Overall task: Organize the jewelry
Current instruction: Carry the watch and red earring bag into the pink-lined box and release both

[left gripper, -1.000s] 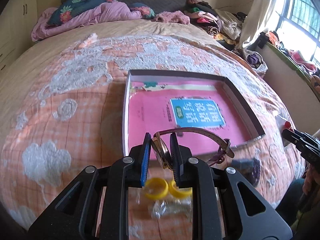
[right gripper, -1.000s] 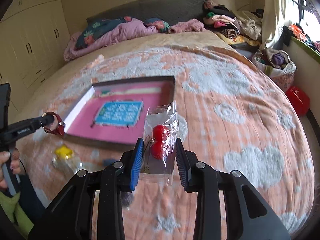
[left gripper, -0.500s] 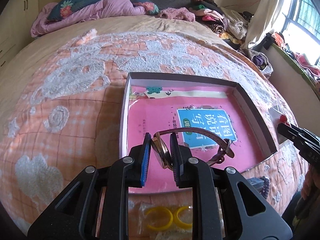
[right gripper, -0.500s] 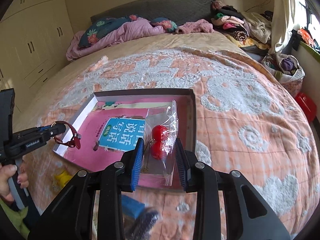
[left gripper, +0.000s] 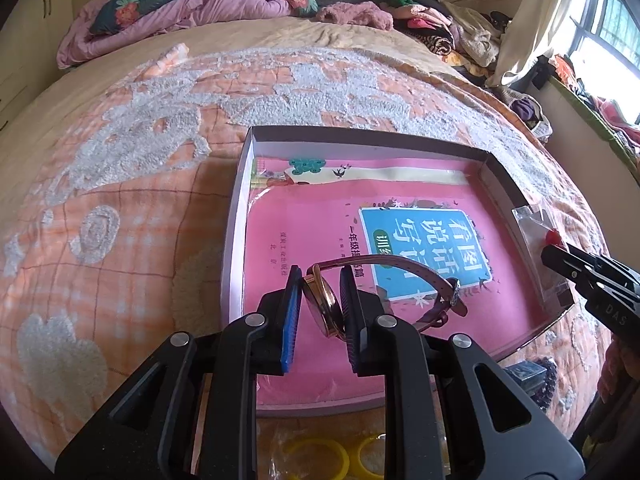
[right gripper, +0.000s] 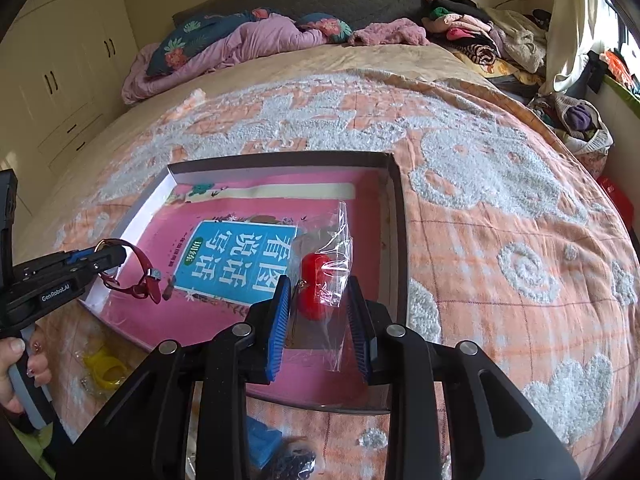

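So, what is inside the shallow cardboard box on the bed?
The shallow cardboard box holds only a pink book with a blue title panel, lying flat and covering nearly all its floor. Anything under the book is hidden.

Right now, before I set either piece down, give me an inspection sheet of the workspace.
Surface: bed with orange patterned blanket.
Job's things: shallow box lined with a pink book cover; wristwatch and clear bag of red bead earrings, both held over the box.
Clutter: bagged yellow rings, a blue item and dark beads on the blanket near the box's front edge.
Grippers: left claw shut on the wristwatch; right claw shut on the bag.
Cables: nothing seen.
Surroundings: bedding and clothes heaped at the headboard, wardrobe, window.
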A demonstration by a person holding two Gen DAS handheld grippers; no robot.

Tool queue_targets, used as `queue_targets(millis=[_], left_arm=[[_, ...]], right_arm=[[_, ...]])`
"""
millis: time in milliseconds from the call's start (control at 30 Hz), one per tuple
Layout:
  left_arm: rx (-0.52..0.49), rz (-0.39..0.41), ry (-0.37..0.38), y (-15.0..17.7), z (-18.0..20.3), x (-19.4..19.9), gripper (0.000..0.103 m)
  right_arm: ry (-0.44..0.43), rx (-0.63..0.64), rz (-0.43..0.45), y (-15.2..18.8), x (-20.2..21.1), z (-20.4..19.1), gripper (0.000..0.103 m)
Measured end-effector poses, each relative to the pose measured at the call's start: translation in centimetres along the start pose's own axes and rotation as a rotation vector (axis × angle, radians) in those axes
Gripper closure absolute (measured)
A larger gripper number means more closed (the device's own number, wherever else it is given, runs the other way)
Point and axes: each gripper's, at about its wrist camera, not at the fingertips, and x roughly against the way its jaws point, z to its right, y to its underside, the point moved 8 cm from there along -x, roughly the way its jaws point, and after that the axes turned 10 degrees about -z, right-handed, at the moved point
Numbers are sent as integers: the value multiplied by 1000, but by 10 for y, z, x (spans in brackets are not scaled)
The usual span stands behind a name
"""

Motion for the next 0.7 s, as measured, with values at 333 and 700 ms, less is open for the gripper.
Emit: queue_targets(millis=[333,700], left_arm=[[5,-8,-12,1,0,-2,87],[45,57,-33,-2,-9,33,41]], right_arm=[[6,-2,16,3,8,-1,52],[7,2,97,4,45,-9,27]])
